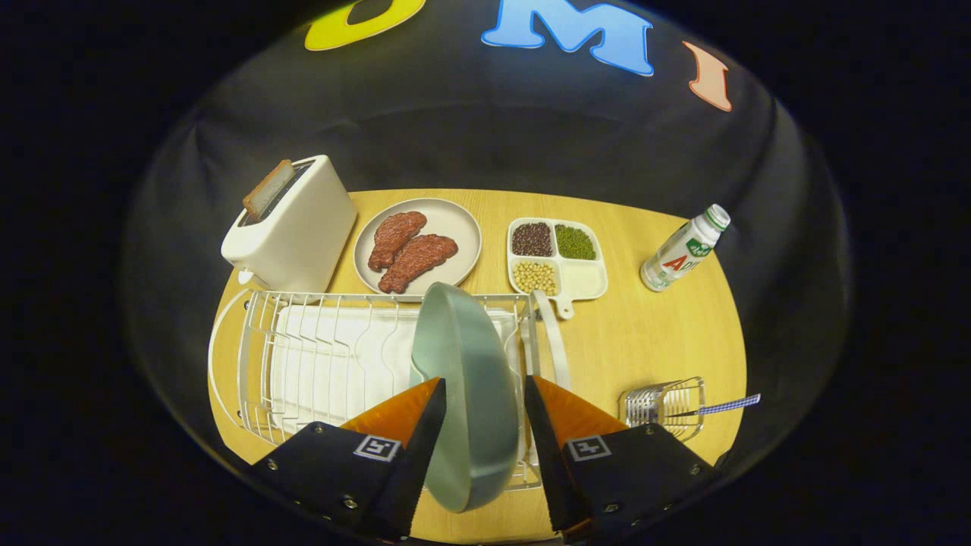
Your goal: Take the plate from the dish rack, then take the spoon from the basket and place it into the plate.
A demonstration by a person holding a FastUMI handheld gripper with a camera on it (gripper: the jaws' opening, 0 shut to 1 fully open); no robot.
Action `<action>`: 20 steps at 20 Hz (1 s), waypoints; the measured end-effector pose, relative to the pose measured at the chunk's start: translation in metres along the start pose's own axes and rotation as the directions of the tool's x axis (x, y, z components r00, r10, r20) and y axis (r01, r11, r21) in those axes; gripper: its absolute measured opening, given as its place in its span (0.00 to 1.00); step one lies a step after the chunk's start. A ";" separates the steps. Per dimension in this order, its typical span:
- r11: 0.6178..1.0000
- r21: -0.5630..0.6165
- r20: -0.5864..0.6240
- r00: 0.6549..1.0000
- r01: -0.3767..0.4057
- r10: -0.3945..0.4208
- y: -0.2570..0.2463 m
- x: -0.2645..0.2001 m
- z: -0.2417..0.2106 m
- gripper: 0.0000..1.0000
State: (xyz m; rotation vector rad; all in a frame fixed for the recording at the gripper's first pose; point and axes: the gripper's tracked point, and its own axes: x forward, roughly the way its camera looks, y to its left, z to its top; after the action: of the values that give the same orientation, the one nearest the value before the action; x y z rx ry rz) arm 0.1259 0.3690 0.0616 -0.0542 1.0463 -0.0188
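A pale green plate [466, 379] stands on edge between my fingers, over the right end of the white wire dish rack [254, 356]. Its lower rim hangs past the rack's front wire, nearer to me. My gripper [484, 381] is shut on the plate, one finger against each face. To the right of the fingers, a small wire basket [686, 394] lies on the wooden table [652, 341]. A spoon [724, 406] with a blue checked handle lies in it, the handle sticking out to the right.
Beyond the rack stand a white toaster [292, 227] with a slice of bread, a beige plate of meat [455, 220], and a divided dish of beans [588, 280]. A white-and-green bottle [683, 249] stands at the far right. A white cloth [334, 356] lies under the rack.
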 end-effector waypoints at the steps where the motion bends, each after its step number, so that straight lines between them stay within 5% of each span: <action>1: 1.000 0.012 -0.010 1.000 0.002 -0.002 -0.003 0.007 -0.005 0.51; 2: 0.999 0.033 -0.016 1.000 -0.014 0.015 0.002 0.006 -0.003 0.37; 4: 1.000 0.029 -0.023 1.000 -0.009 0.010 0.000 0.003 -0.003 0.27; 15: 0.992 -0.044 0.055 0.991 0.121 -0.118 -0.015 -0.032 0.020 0.27; 20: 0.997 -0.023 0.082 0.994 0.072 -0.070 -0.013 -0.058 0.019 0.27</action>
State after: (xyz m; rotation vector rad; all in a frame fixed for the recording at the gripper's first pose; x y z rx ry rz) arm 0.1139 0.3587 0.1218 -0.1146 0.9632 -0.0669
